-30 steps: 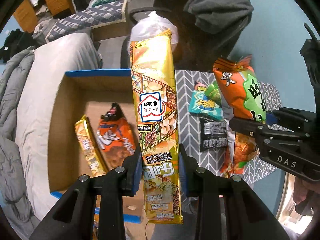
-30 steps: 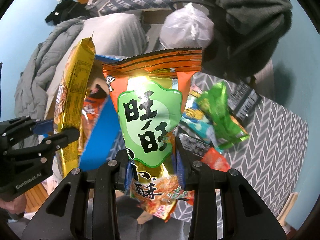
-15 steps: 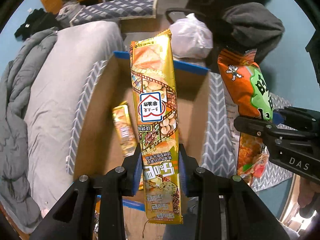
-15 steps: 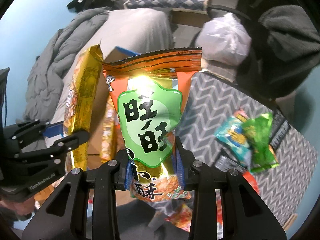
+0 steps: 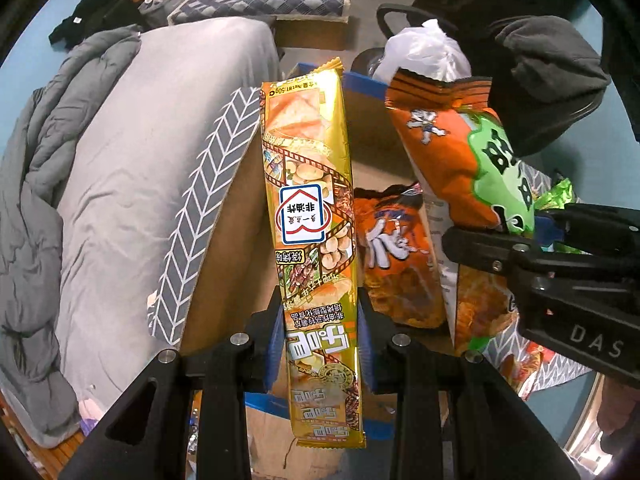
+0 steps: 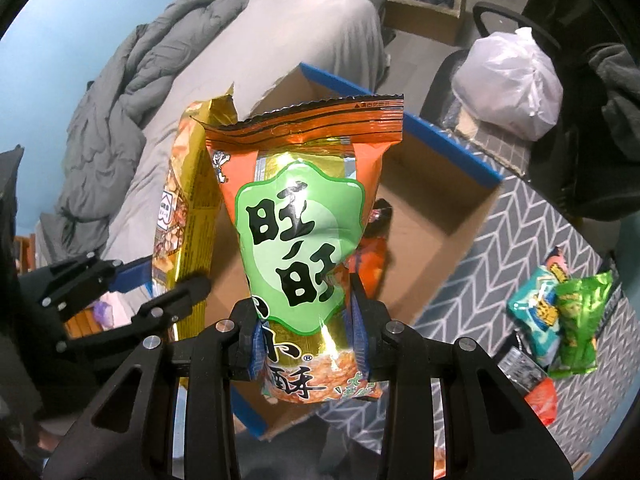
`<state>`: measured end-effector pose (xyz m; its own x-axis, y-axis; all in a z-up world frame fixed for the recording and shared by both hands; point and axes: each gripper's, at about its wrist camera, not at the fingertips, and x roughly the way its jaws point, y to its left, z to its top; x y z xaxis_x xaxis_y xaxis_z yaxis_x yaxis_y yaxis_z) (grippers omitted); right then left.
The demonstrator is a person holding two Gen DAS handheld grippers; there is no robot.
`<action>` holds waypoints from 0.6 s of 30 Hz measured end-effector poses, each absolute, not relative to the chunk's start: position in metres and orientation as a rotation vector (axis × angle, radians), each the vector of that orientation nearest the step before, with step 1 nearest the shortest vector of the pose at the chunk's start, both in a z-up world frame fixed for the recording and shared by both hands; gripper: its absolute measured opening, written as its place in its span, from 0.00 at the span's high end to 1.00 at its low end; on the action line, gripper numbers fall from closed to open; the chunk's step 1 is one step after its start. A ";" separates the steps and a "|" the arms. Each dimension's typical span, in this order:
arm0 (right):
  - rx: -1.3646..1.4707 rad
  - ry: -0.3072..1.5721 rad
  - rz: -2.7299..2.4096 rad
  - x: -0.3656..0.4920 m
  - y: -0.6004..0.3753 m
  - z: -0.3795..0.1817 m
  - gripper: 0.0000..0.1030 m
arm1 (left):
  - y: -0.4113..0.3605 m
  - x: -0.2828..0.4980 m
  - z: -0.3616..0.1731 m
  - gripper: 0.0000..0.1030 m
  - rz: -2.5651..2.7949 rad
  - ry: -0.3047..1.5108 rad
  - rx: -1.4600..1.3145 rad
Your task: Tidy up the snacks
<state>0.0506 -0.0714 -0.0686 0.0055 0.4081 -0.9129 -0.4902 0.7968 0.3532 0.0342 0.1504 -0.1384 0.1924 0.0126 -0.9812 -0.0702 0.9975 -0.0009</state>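
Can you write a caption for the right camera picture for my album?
Right gripper holds an orange-green snack bag above a cardboard box.

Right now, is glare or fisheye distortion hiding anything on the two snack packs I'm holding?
Left wrist view: the gold pack is sharp and evenly lit, its label readable; straight edges bow toward the frame rim. Right wrist view: the orange and green bag shows bright foil glare near its top and bottom, but the big characters stay legible; the corners are vignetted black.
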 end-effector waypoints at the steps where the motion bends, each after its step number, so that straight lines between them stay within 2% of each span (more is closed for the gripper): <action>1: -0.075 1.404 0.702 0.052 -0.069 -0.071 0.67 | 0.152 0.035 -0.141 0.69 0.063 1.380 -0.050; 12: -0.082 1.449 0.672 0.052 -0.049 -0.090 0.65 | 0.153 0.034 -0.150 0.68 0.089 1.392 -0.039; 15: -0.086 1.439 0.656 0.053 -0.051 -0.088 0.54 | 0.153 0.034 -0.146 0.60 0.089 1.380 -0.027; 16: -0.088 1.431 0.648 0.053 -0.053 -0.086 0.47 | 0.153 0.034 -0.144 0.59 0.091 1.378 -0.024; 18: -0.091 1.418 0.635 0.055 -0.056 -0.083 0.44 | 0.153 0.033 -0.141 0.53 0.099 1.371 -0.018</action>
<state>0.0551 -0.0561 -0.0832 0.0174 0.3552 -0.9346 -0.4605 0.8326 0.3078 0.0327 0.1534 -0.1411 0.1949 0.0604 -0.9790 -0.0814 0.9957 0.0452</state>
